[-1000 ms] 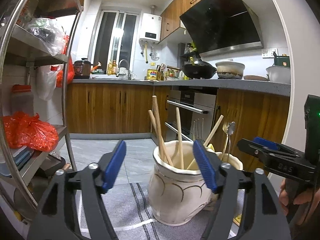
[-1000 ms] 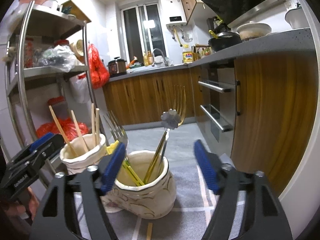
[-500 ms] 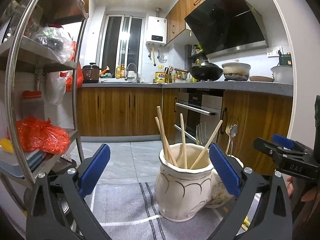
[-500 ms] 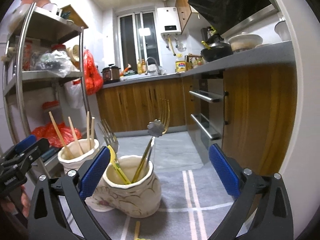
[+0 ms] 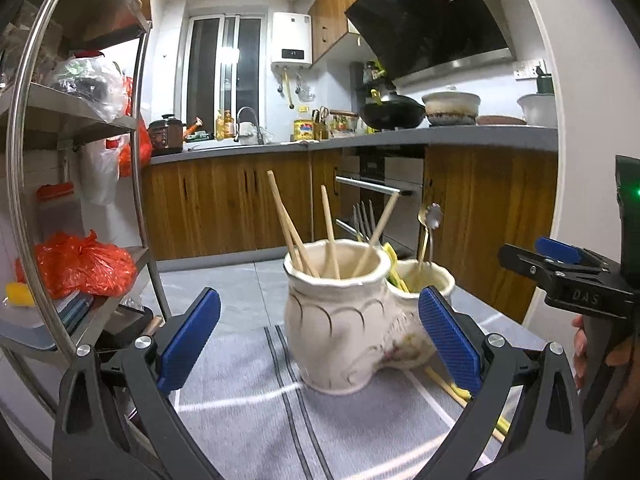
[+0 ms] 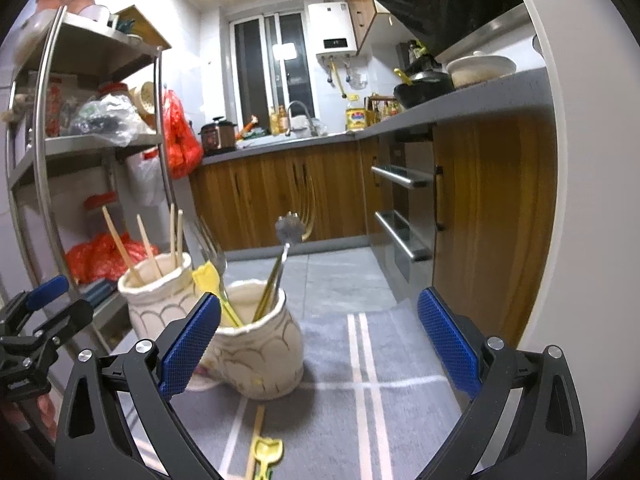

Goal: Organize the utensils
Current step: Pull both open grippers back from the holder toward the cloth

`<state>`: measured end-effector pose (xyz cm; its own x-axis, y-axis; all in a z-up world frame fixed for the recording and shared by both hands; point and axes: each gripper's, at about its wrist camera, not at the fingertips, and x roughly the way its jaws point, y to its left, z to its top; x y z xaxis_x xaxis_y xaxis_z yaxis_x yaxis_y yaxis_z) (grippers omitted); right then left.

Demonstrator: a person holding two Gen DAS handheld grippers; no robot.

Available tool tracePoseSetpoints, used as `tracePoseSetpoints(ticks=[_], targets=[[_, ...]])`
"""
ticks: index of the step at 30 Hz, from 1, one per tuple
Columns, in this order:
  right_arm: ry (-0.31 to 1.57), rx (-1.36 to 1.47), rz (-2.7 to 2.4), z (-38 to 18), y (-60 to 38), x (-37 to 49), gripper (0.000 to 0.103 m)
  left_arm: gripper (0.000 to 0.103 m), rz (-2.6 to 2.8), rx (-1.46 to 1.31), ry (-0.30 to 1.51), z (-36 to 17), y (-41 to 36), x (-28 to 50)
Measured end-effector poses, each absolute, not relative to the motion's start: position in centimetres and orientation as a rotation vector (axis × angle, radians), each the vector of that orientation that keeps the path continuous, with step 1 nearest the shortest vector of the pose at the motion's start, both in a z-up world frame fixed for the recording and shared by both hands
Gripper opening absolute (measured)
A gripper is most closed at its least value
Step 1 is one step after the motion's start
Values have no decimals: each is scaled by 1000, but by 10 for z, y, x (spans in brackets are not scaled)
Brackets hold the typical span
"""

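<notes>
Two pots (image 5: 340, 316) on the cloth-covered desk (image 5: 248, 420) already hold chopsticks (image 5: 296, 232) and forks (image 6: 208, 240); a yellow-handled utensil (image 6: 266, 454) remains lying loose. Both left tongs (image 5: 318, 338) and right tongs (image 6: 318, 338) gape wide, empty.

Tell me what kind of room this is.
A home kitchen, most likely: a range hood hangs above a wok on the grey countertop, with a faucet by the window.
</notes>
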<state>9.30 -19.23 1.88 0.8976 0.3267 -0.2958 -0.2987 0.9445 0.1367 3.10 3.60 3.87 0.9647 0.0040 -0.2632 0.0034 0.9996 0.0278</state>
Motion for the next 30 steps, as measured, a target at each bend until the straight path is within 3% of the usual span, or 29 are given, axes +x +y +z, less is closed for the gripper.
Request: tracePoseSetpoints(ticks=[17,30], targets=[[524,-52,361,-13,-185,87,98,98,-17,-25,462,4,40,21],[713,-120,424,-39,-173,83,95,98,-43,31,510,-4,25,24]])
